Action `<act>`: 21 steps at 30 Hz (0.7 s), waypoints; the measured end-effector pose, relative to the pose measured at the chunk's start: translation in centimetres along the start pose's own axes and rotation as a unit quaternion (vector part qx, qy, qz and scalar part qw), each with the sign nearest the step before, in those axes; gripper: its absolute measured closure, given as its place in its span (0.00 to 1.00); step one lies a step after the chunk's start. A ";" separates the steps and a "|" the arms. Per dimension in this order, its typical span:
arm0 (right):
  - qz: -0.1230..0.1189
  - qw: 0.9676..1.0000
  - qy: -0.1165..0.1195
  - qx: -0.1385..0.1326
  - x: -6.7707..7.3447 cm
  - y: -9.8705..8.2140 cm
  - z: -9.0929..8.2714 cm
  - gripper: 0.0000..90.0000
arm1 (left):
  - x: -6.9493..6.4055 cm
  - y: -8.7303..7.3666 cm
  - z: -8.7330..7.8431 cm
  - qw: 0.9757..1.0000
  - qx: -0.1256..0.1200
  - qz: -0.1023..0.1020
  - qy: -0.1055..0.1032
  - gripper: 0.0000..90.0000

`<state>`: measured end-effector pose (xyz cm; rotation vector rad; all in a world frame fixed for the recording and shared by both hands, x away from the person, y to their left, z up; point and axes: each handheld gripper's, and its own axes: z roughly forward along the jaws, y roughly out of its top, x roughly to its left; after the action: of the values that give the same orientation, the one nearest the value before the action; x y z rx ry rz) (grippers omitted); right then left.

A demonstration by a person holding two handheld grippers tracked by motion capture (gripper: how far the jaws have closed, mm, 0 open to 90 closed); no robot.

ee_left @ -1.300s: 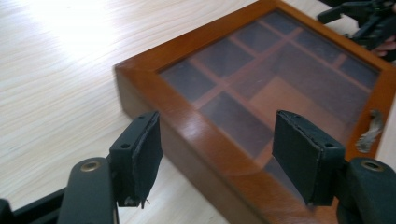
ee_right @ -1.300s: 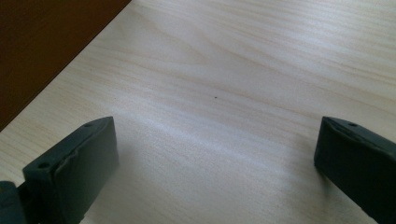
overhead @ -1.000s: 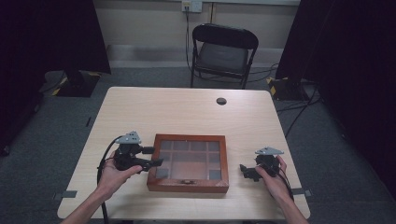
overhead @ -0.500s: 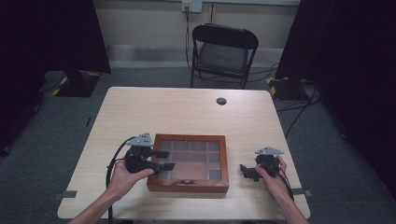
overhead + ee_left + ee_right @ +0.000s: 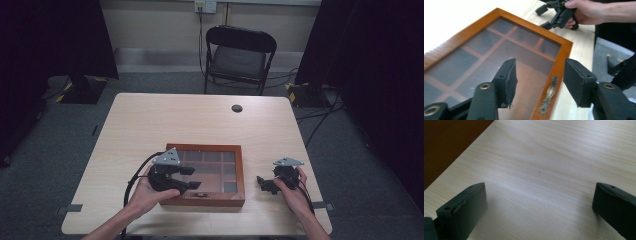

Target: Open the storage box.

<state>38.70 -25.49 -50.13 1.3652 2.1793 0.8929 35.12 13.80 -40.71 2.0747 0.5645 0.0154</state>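
Left gripper [image 5: 187, 178] sits over the near-left part of the wooden box [image 5: 235, 172], fingers [image 5: 507, 80] parted and just been closing in, not pressing on anything. In the left gripper view the box's glass lid [image 5: 486, 55] lies right under and ahead of the fingers, and the brass handle [image 5: 549, 93] on the box's front frame sits between the two fingers, nearer the right one; no contact that I can see. The lid is down, dark compartments visible through the glass. The box rests flat on the surface [image 5: 200, 125], on the near half, between the two grippers. Right gripper [image 5: 263, 183] rests off the box's right side, near it but apart, fingers [image 5: 466, 207] spread wide with only bare surface between them. In the right gripper view the box's dark side wall [image 5: 446, 142] is up and to the left of the left finger, apart from it. The person's right hand [image 5: 292, 187] holds that gripper low over the surface; the left hand [image 5: 147, 192] carries the other from the near side. Beyond the fingers, at the far edge of the surface, a small black round cap [image 5: 237, 108]; past that, a folding chair [image 5: 240, 57] on the floor.
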 end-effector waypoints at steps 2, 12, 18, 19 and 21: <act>0.000 1.000 0.000 0.000 0.0 0.0 0.0 0.00 | -0.4 -0.2 0.4 1.000 0.007 0.010 0.007 0.52; -0.001 1.000 0.000 0.000 0.0 0.0 0.0 0.00 | -0.9 -1.4 1.9 0.998 0.043 0.019 -0.032 0.71; -0.001 1.000 0.001 0.000 0.0 0.0 0.0 0.00 | -0.7 -1.8 2.7 0.997 0.062 0.018 -0.036 0.79; -0.001 1.000 0.001 0.000 0.0 0.0 0.0 0.00 | -0.7 -1.9 2.9 0.997 0.062 0.019 -0.038 0.80; -0.001 1.000 0.000 0.000 0.0 0.0 0.0 0.00 | -0.8 -1.9 3.0 0.997 0.068 0.026 -0.034 0.81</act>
<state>38.72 -25.50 -50.13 1.3635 2.1811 0.8928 34.39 11.93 -43.69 2.2127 0.4827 -0.0646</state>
